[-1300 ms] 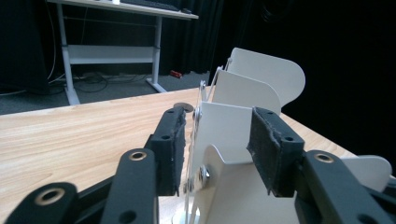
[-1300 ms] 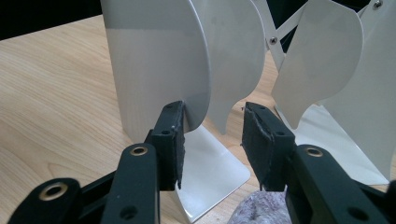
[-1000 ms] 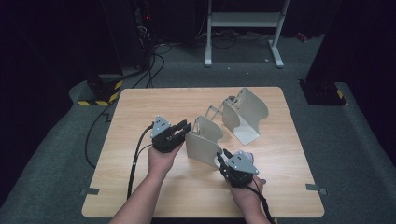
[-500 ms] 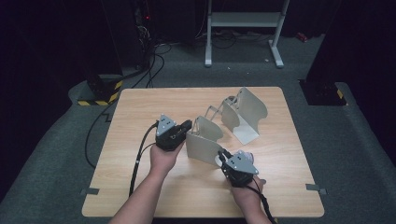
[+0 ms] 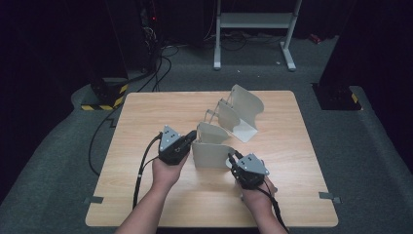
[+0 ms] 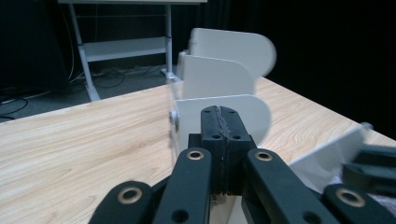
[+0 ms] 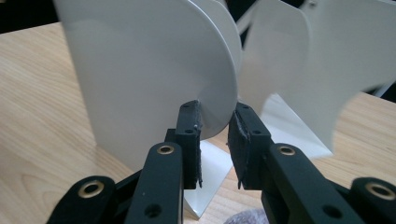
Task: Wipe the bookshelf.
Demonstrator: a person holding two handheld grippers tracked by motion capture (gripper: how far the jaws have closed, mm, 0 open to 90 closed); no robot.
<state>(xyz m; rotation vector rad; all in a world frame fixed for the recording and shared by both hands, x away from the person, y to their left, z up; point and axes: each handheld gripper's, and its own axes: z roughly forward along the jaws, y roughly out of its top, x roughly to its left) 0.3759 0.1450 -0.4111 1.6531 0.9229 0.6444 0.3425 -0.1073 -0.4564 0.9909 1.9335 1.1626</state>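
Note:
Several white metal bookends stand in a row on the wooden table [image 5: 146, 117]. My left gripper [image 5: 193, 138] [image 6: 219, 114] is shut, pads pressed together with nothing visible between them, its tip at the upper left corner of the nearest bookend [image 5: 209, 155] [image 6: 322, 156]. In the left gripper view the second bookend [image 6: 252, 112] stands just behind the jaws. My right gripper [image 5: 233, 157] [image 7: 216, 114] straddles the nearest bookend's [image 7: 149, 70] rounded right edge. Its jaws have just been opening, and a gap shows beside the plate.
Two more bookends [image 5: 229, 114] [image 5: 247, 105] stand farther back toward the table's right middle. A white-legged stand [image 5: 253, 29] and cables [image 5: 160, 53] are on the dark floor beyond the far edge. A black cable [image 5: 141, 170] trails from the left gripper.

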